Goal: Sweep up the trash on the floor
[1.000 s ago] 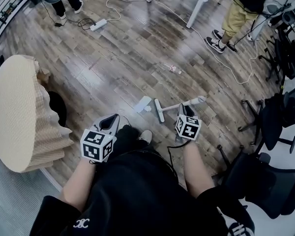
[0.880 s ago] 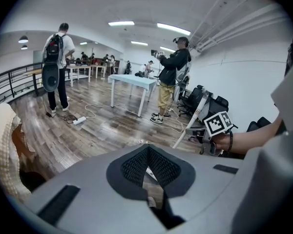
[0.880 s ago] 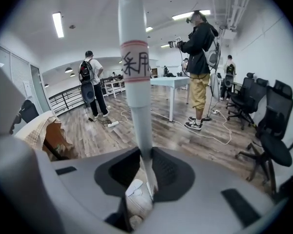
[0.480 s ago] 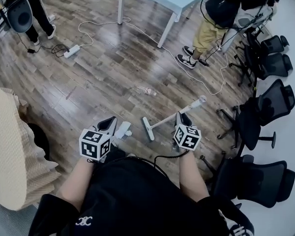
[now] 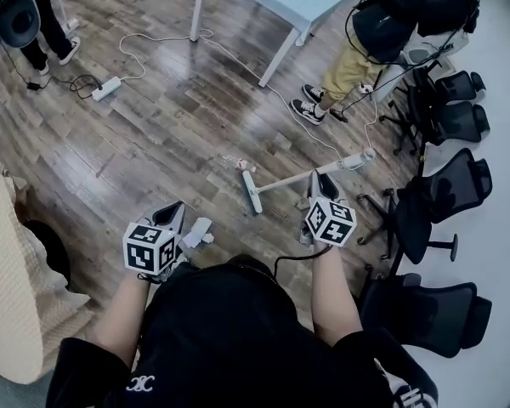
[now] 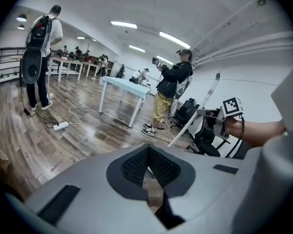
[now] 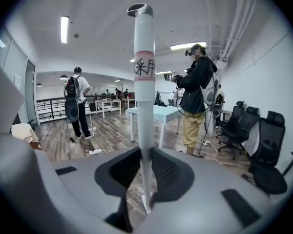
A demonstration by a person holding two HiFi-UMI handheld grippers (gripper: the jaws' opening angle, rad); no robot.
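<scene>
White long-handled broom (image 5: 289, 180) tilted, head down just beside the small crumpled trash (image 5: 235, 165)

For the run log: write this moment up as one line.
left gripper: shut on white dustpan | right gripper: shut on white broom handle | broom head: on wooden floor near crumpled trash

Black short-sleeved top (image 5: 229, 330) with white sleeve logo (image 5: 141, 386). Left hand-held gripper (image 5: 173, 213) and right hand-held gripper (image 5: 318, 182): grey, each backed by a black-and-white marker cube (image 5: 149, 247); black cable (image 5: 287, 260) behind the right.
</scene>
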